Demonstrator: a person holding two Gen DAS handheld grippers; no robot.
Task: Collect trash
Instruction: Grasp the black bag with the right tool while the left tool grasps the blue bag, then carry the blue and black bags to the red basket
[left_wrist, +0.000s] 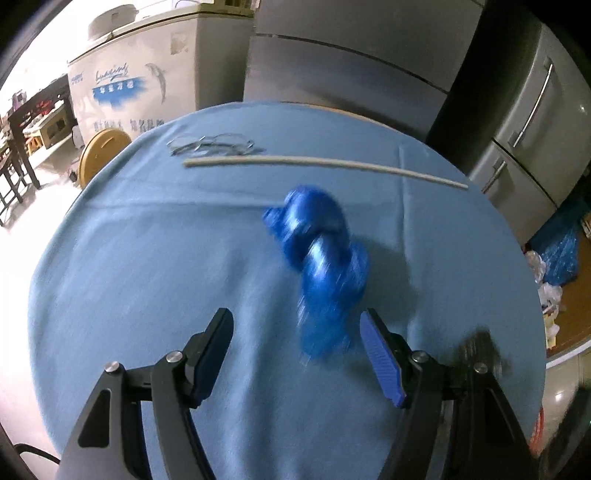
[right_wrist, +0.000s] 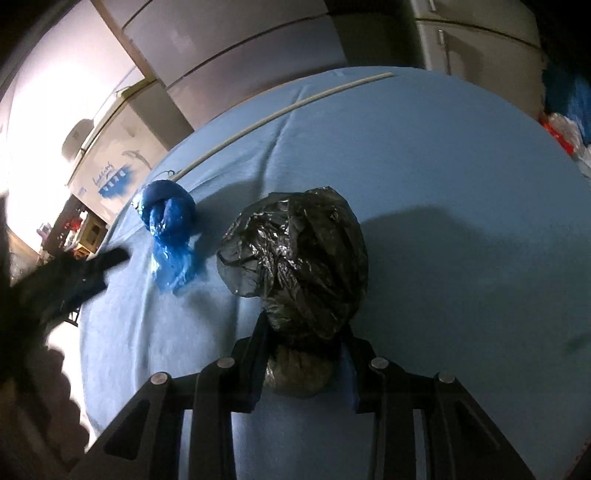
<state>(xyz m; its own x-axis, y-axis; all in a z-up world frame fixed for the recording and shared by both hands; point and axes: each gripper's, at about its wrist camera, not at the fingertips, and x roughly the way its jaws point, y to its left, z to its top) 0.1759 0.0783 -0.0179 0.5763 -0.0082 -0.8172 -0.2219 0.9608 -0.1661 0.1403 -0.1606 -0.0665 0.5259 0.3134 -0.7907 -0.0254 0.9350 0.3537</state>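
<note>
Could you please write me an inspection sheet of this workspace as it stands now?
Surface: round table under a light blue cloth, creased.
Job's things: knotted blue bag lying on the cloth; knotted black bag pinched at its tied end.
Clutter: long pale stick near the far edge; thin wire tangle beside its end.
Grippers: left gripper open, just short of the blue bag; right gripper shut on the black bag.
Cables: nothing seen.
Surroundings: white chest freezer, grey refrigerators, round wooden board leaning on the floor, more bags on the floor.
</note>
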